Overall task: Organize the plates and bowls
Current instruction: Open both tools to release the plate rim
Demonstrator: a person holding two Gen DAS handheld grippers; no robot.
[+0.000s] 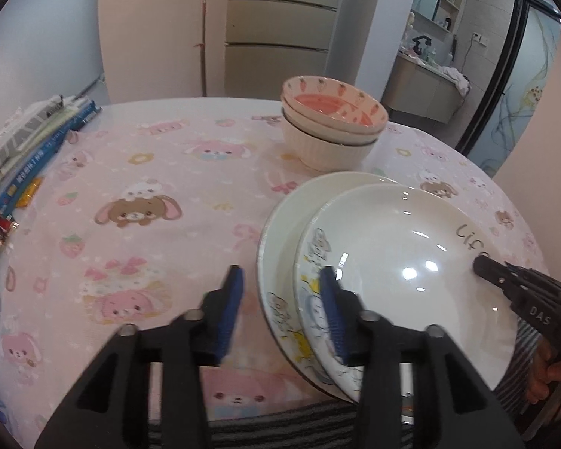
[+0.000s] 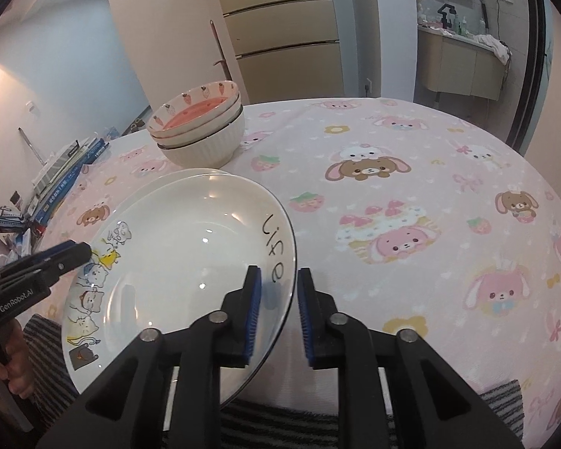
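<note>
A white plate with cat drawings and the word "life" (image 1: 404, 254) (image 2: 183, 247) lies tilted on a second white plate (image 1: 280, 232) at the table's near edge. My left gripper (image 1: 280, 299) is open at the top plate's left rim, its right finger over the rim. My right gripper (image 2: 278, 292) is open and straddles the plate's right rim; it also shows in the left wrist view (image 1: 505, 280). A stack of bowls, the top one pink with carrots (image 1: 333, 108) (image 2: 198, 112), stands behind the plates.
A round table with a pink cartoon tablecloth (image 1: 149, 194) (image 2: 411, 194). Books (image 1: 30, 149) (image 2: 63, 176) are piled at the table's left edge. A striped cloth (image 2: 280, 422) lies at the near edge.
</note>
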